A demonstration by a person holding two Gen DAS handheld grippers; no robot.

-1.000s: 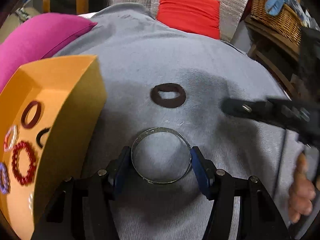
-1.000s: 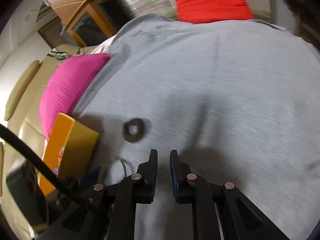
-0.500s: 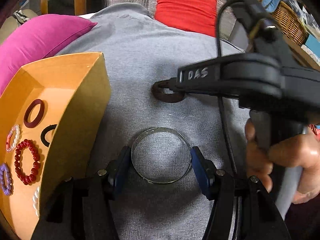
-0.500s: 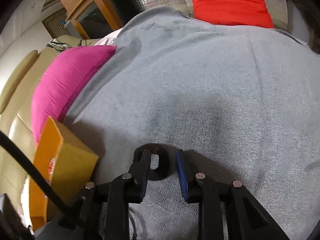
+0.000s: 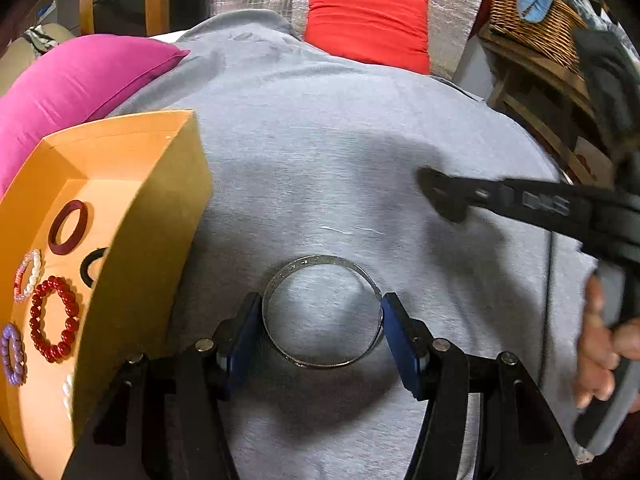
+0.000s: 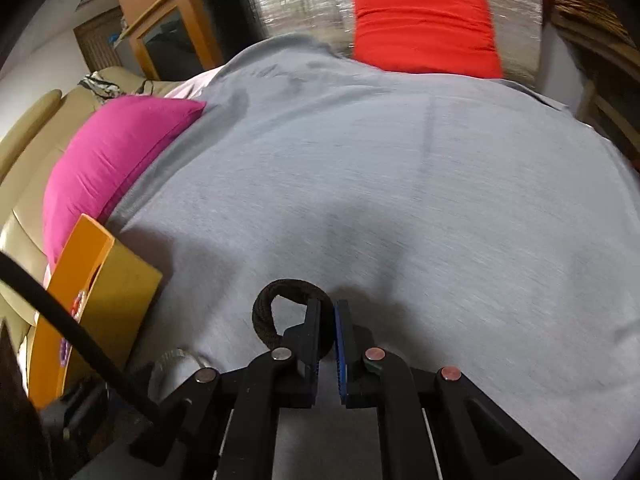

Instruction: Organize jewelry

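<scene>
Orange cardboard box [image 5: 132, 240] left of the left gripper [image 5: 322, 320] already holds several bracelets; that gripper clasps a thin silver metal bangle [image 5: 320, 312], the right gripper [image 6: 328, 316] pinches a dark braided ring [image 6: 280, 300], both unboxed.

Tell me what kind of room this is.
Probably a home living room: a beige sofa with a pink cushion, a wicker basket on wooden shelving, and a grey cloth spread as the work surface.

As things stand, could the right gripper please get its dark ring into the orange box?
Probably yes. The right gripper is shut on the dark ring, and bare grey cloth lies between it and the open-topped box. The left gripper sits low beside the box.
</scene>
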